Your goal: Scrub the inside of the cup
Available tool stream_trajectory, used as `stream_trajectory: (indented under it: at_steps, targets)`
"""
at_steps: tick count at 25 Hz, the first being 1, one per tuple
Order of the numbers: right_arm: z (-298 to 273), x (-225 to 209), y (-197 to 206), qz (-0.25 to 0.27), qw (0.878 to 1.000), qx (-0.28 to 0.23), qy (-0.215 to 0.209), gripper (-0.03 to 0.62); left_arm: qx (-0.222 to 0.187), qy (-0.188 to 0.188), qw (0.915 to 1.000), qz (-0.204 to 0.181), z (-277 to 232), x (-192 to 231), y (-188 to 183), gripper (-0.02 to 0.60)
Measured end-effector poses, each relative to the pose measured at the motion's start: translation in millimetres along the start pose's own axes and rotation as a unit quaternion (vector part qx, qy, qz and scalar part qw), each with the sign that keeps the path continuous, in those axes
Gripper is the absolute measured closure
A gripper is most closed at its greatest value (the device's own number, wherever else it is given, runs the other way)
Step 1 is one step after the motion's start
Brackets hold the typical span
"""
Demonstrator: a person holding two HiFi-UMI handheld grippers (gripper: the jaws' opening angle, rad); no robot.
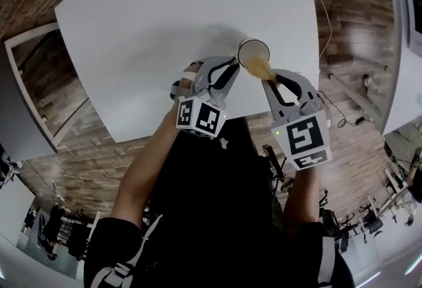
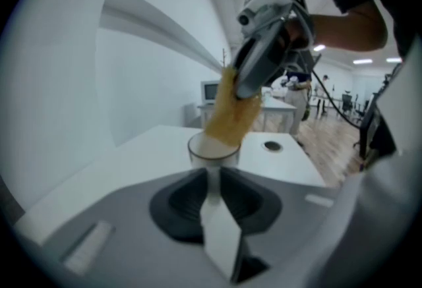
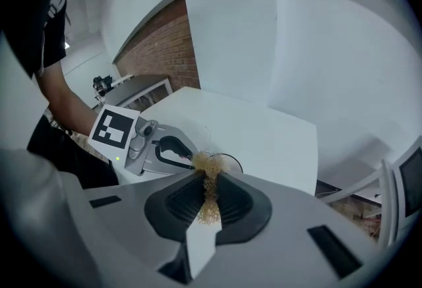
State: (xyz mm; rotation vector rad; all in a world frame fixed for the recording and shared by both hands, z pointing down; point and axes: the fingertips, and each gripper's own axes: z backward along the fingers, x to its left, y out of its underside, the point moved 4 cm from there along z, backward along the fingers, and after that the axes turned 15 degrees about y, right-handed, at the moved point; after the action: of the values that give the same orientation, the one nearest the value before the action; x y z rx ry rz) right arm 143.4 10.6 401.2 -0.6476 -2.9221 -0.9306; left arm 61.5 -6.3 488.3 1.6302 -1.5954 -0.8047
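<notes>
A pale, clear-walled cup [image 1: 253,53] stands near the front edge of the white table [image 1: 151,36]. My left gripper [image 1: 231,66] is shut on its near wall; in the left gripper view the cup [image 2: 212,151] sits just past the left gripper [image 2: 212,178]. A tan fibrous scrubber [image 1: 261,68] is pinched in my shut right gripper [image 1: 270,80] and its tip dips into the cup's mouth. The left gripper view shows the scrubber [image 2: 231,110] hanging from the right gripper [image 2: 258,72] into the cup. In the right gripper view the scrubber [image 3: 207,178] sits in the right gripper [image 3: 208,196], with the cup rim [image 3: 231,163] beyond.
The cup is close to the table's near edge, above a wood-pattern floor [image 1: 79,115]. A cable [image 1: 324,23] trails on the floor to the right. The person's arms and dark clothing fill the lower head view. Another white table [image 2: 277,148] stands beyond.
</notes>
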Motion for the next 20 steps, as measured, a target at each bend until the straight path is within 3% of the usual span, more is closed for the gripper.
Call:
stream_trajectory:
  at_steps: [10, 20]
  targets:
    - [-48, 12, 1, 0.054, 0.992, 0.097, -0.060, 0.565, 0.002, -0.014, 0.9999, 0.008, -1, -4, -2, 0.515]
    - [-94, 23, 10, 0.133, 0.973, 0.183, -0.038, 0.565, 0.002, -0.026, 0.9995, 0.015, -2, -5, -5, 0.514]
